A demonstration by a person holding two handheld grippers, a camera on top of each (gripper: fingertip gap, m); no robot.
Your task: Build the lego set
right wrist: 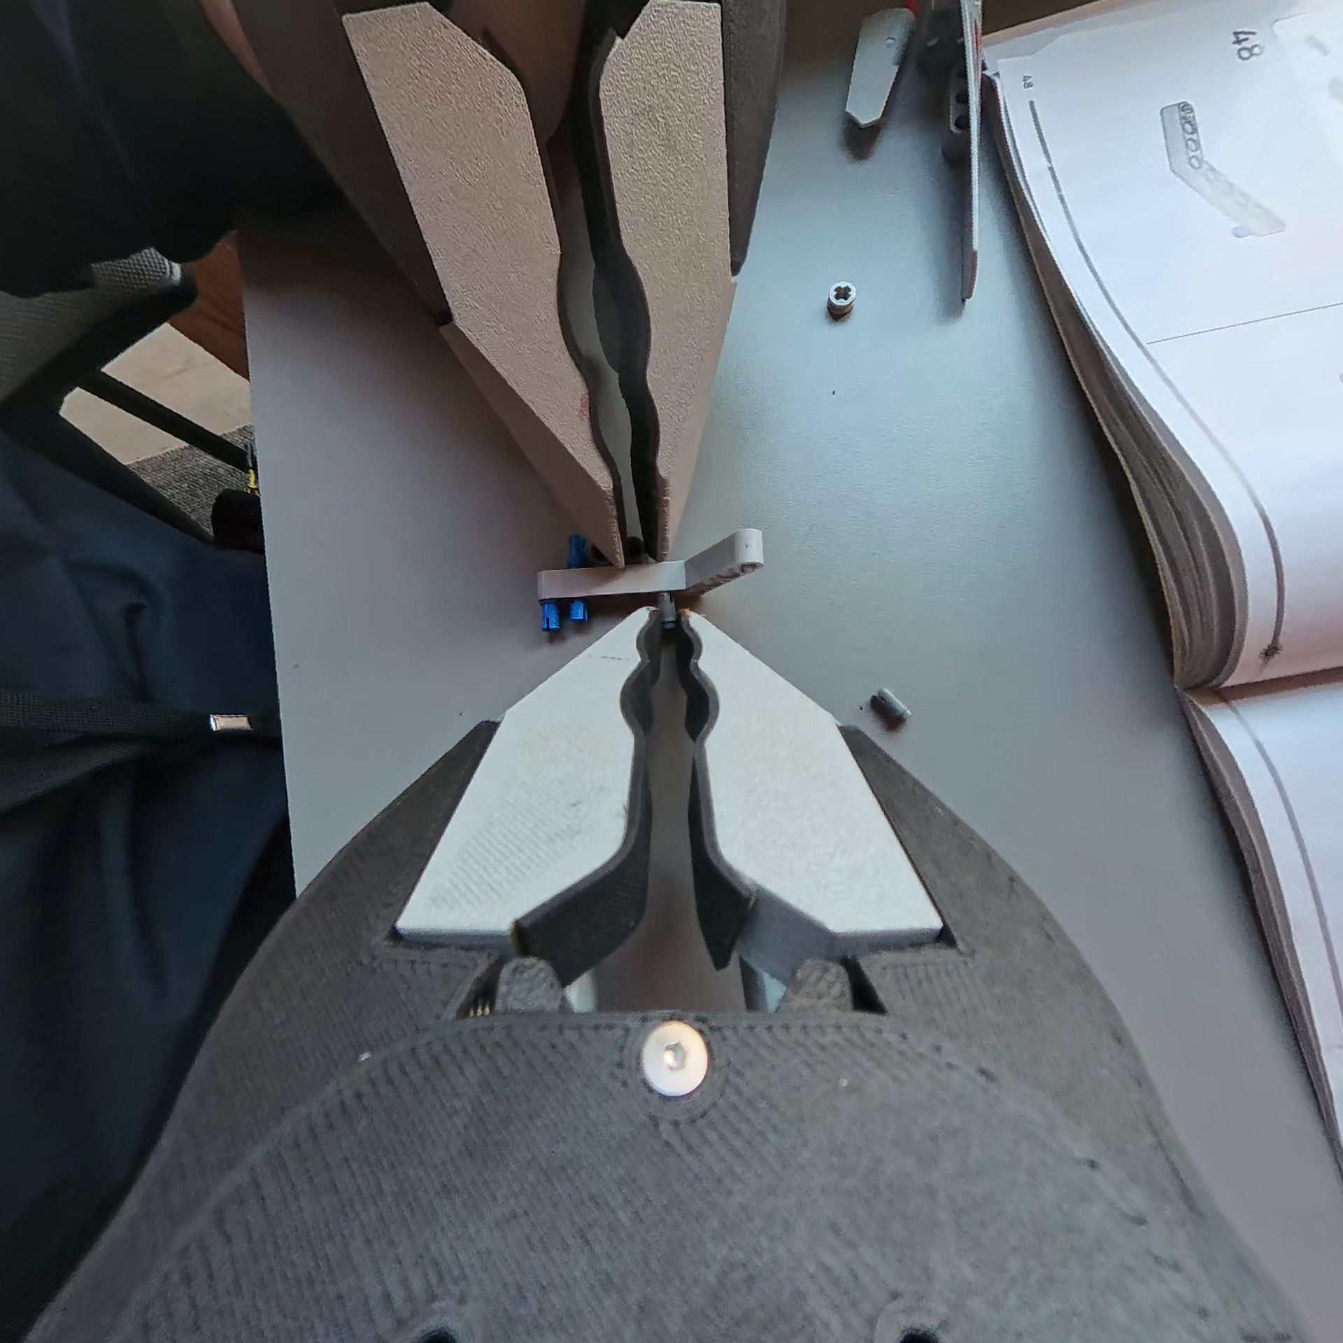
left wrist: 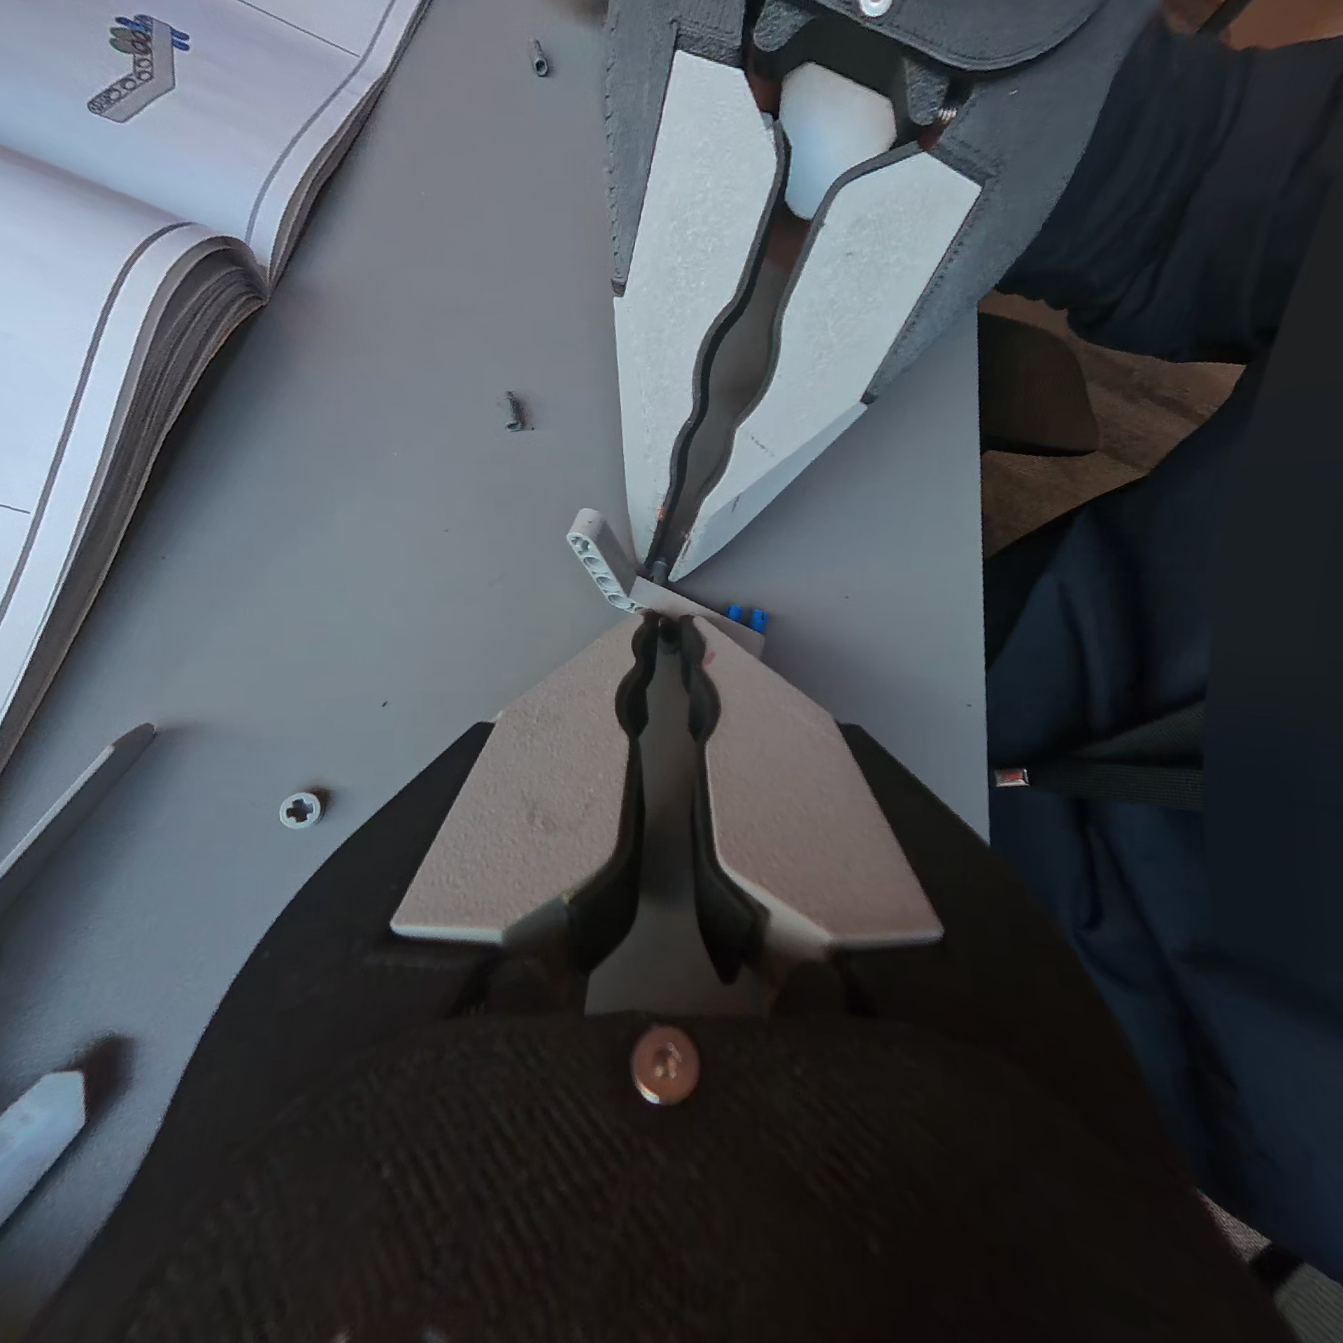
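A grey angled beam (right wrist: 727, 563) with two blue pins (right wrist: 563, 614) in one end is held just above the grey table (right wrist: 872, 472). My left gripper (left wrist: 665, 626) is shut on the middle of the beam (left wrist: 597, 563); in the right wrist view it comes in from the top (right wrist: 641, 552). My right gripper (right wrist: 665, 619) is shut on a small dark pin (right wrist: 665, 605) whose tip touches the side of the beam. In the left wrist view the right gripper comes in from the top (left wrist: 661, 568), facing the left one tip to tip. The blue pins (left wrist: 748, 616) show behind my left fingers.
An open instruction book (left wrist: 109, 291) (right wrist: 1199, 363) lies along one side of the table. Loose parts lie near it: a dark pin (left wrist: 514, 413) (right wrist: 890, 705), a grey bush (left wrist: 304, 808) (right wrist: 843, 298), another pin (left wrist: 540, 65) and long grey pieces (right wrist: 876, 65). The table edge (left wrist: 982, 581) and a person's dark clothing are close by. Left and right tips are no more than a few centimetres apart.
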